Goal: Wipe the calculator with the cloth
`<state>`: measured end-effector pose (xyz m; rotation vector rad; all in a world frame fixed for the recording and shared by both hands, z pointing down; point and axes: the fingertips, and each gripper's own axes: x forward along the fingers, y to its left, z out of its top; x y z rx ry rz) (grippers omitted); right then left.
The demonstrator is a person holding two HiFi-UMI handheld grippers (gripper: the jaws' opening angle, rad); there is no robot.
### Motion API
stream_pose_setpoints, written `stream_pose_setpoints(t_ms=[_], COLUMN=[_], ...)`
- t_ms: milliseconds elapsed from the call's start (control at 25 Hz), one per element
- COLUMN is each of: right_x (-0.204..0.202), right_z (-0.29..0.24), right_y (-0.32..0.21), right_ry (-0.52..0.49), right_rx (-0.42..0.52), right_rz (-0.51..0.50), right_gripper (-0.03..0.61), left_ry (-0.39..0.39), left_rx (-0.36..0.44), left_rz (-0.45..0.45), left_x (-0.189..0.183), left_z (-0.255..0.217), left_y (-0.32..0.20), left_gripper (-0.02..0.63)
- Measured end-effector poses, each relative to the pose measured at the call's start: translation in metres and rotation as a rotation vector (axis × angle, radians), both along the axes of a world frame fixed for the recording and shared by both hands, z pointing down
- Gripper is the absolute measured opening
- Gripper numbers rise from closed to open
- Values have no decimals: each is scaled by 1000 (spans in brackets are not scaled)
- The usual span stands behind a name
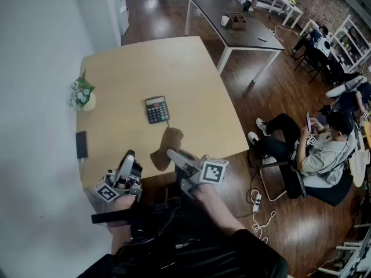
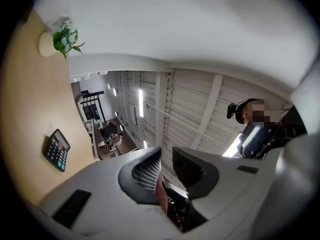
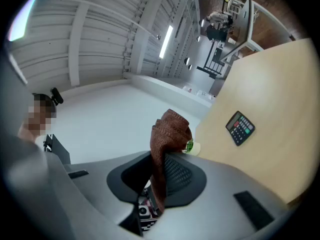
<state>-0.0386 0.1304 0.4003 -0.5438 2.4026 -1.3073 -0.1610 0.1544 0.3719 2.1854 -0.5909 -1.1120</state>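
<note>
Right gripper (image 3: 159, 171) grips the cloth (image 3: 171, 126) over the table's (image 1: 191, 68) near edge (left gripper (image 2: 166, 164) jaws together, empty); next, reach the calculator (image 1: 157, 109).

Pale wood table (image 1: 191, 80). Calculator (image 1: 157, 109) lies flat, ahead of right gripper (image 1: 173, 154) fingers. Potted flowers (image 1: 83, 94) and black slab (image 1: 82, 144) sit left of left gripper (image 1: 128, 155) fingers.

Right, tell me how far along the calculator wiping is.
Done: the cloth is picked up, pinched in the right gripper. In hand: it is held over the near part of the table, short of the calculator. Left: all of the wiping; nothing touches the calculator yet. The left gripper is shut and empty.
</note>
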Motion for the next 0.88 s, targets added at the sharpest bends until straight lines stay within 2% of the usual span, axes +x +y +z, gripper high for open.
stream_pose_setpoints(t_ms=[120, 280, 440, 640, 800, 880], right_x=[24, 47, 55, 54, 62, 63], right_z=[-2, 3, 28, 58, 79, 90], right_y=[-32, -79, -102, -129, -145, -154], right_ry=[49, 54, 56, 79, 164, 211], right_rx=[4, -7, -54, -106, -116, -120], right_rz=[22, 26, -28, -110, -63, -37], right_gripper=[60, 60, 60, 60, 60, 60], left_ry=[-54, -201, -256, -339, -346, -374], left_rx=[-32, -71, -113, -235, -326, -356], left_rz=[-9, -70, -116, -113, -89, -49], left_x=[18, 31, 49, 65, 59, 60], left_z=[10, 40, 63, 106, 137, 153], left_y=[-26, -68, -81, -100, -117, -132], left_gripper=[69, 71, 71, 75, 75, 75])
